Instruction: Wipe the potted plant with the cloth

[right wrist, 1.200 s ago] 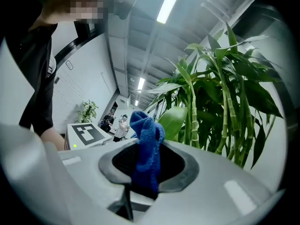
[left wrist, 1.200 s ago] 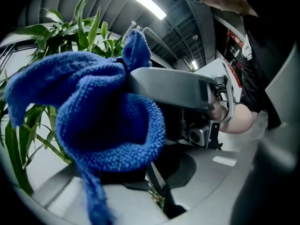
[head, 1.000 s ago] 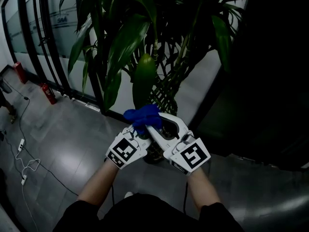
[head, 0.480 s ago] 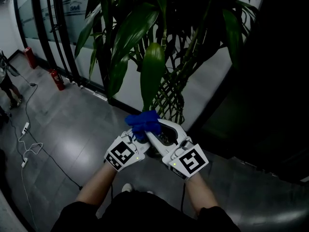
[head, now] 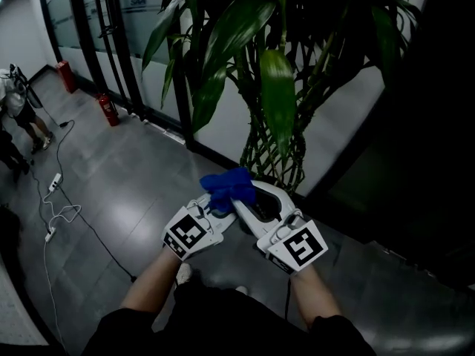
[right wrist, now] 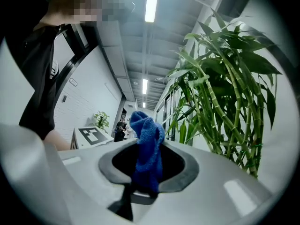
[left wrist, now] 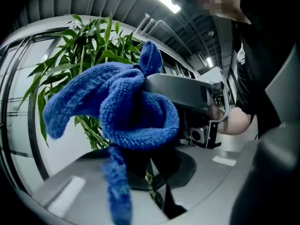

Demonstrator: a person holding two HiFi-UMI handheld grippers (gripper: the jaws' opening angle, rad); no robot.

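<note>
Pinching the blue cloth (head: 228,186) from both sides, the left gripper (head: 217,208) and the right gripper (head: 243,205) are each clamped on it at lower centre of the head view. The bunched cloth hangs just below the potted plant (head: 278,95), whose leaves fill the upper frame above the grey floor (head: 126,191).

White left tool (head: 220,203) and right tool (head: 245,199), each carrying a black-and-white marker cube (head: 191,234); black sleeves (head: 113,334)
</note>
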